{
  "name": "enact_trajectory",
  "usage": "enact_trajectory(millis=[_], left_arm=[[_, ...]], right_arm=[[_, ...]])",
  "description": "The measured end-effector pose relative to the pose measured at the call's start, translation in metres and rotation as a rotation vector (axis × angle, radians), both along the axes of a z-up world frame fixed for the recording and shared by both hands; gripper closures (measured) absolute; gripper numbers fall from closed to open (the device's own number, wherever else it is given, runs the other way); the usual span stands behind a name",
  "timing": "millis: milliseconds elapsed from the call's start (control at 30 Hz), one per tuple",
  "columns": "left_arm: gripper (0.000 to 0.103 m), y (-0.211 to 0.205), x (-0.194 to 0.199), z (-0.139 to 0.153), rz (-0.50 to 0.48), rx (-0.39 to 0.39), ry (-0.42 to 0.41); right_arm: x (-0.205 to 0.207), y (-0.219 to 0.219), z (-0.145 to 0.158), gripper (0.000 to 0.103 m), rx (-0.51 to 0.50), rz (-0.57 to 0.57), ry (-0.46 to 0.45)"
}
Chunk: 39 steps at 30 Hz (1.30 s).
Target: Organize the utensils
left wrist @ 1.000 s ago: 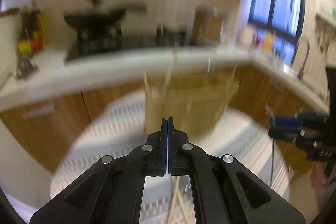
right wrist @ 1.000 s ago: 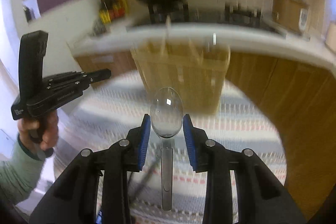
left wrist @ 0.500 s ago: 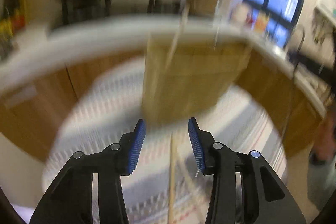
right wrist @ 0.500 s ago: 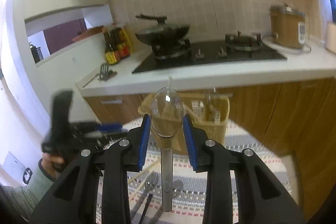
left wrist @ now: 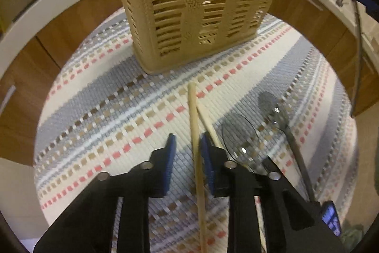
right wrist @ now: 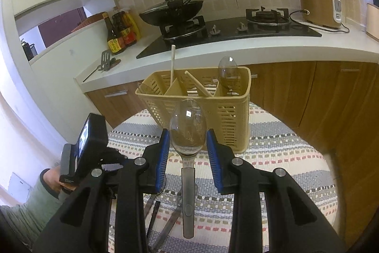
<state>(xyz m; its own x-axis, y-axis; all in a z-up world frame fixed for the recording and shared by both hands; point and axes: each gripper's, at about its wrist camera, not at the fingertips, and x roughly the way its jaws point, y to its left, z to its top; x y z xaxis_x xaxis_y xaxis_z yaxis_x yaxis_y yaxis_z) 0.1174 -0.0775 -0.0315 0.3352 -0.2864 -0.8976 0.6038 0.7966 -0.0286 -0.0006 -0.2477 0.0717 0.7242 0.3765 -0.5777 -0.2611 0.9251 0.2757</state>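
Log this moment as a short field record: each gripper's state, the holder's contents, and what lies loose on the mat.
left gripper: open, straddling a pale wooden chopstick on the mat
right gripper: shut on a clear-bowled spoon with grey handle
beige slatted plastic utensil holder: upright on the mat; holds chopsticks and another clear spoon
striped woven mat: second chopstick and two more spoons lie loose

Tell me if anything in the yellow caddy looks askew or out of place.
One chopstick in the yellow caddy looks off: it lies slanted across the divider in the middle, while the other chopstick and the clear spoon stand nearly upright in their compartments. Nothing looks spilled or broken.
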Motion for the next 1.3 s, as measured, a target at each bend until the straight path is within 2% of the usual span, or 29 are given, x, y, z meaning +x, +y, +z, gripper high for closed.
enact_trajectory(millis=[233, 267, 300, 400, 433, 500, 600, 700, 800, 867, 900, 1000, 1100, 1167, 1300], left_arm=[[0.085, -0.029, 0.027, -0.008, -0.009, 0.046, 0.025], [0.095, -0.030, 0.029, -0.010, -0.010, 0.059, 0.026], [0.098, -0.030, 0.031, -0.010, -0.003, 0.082, 0.015], [0.100, -0.029, 0.035, -0.011, 0.033, 0.029, 0.019], [0.100, -0.025, 0.031, -0.008, 0.042, 0.005, -0.005], [0.100, -0.010, 0.019, 0.007, 0.048, -0.108, -0.078], [0.100, 0.013, 0.008, 0.034, 0.120, -0.251, -0.156], [0.100, 0.043, -0.012, 0.086, 0.168, -0.450, -0.344], [0.100, 0.061, -0.030, 0.133, 0.211, -0.577, -0.537], [0.100, 0.062, -0.042, 0.159, 0.237, -0.607, -0.689], [0.100, 0.064, -0.043, 0.169, 0.244, -0.628, -0.731], [0.099, 0.058, -0.044, 0.198, 0.251, -0.761, -0.855], [0.099, 0.050, -0.038, 0.207, 0.262, -0.824, -0.934], [0.099, 0.046, -0.041, 0.209, 0.279, -0.835, -0.978], [0.099, 0.041, -0.025, 0.208, 0.325, -0.842, -1.009]], right_arm=[[0.000, -0.004, -0.003, 0.074, 0.004, -0.001, 0.009], [0.000, -0.005, -0.003, 0.074, 0.003, -0.001, 0.010], [0.000, -0.004, -0.002, 0.074, 0.002, -0.001, 0.010], [-0.001, -0.005, -0.003, 0.074, 0.005, 0.001, 0.008], [-0.002, -0.005, -0.003, 0.074, 0.009, 0.003, 0.005], [-0.005, -0.004, 0.000, 0.074, 0.010, 0.008, -0.005], [-0.013, -0.003, 0.010, 0.074, 0.005, 0.020, -0.040], [-0.025, -0.001, 0.030, 0.074, 0.014, 0.026, -0.119], [-0.035, 0.001, 0.055, 0.074, 0.040, 0.021, -0.226], [-0.036, 0.001, 0.071, 0.074, 0.058, 0.008, -0.292], [-0.035, 0.002, 0.078, 0.074, 0.064, 0.000, -0.325], [-0.023, 0.002, 0.094, 0.074, 0.091, -0.029, -0.397], [-0.003, 0.004, 0.105, 0.074, 0.096, -0.078, -0.458], [0.011, 0.008, 0.110, 0.074, 0.079, -0.105, -0.496], [0.040, 0.020, 0.106, 0.074, 0.049, -0.144, -0.530]])
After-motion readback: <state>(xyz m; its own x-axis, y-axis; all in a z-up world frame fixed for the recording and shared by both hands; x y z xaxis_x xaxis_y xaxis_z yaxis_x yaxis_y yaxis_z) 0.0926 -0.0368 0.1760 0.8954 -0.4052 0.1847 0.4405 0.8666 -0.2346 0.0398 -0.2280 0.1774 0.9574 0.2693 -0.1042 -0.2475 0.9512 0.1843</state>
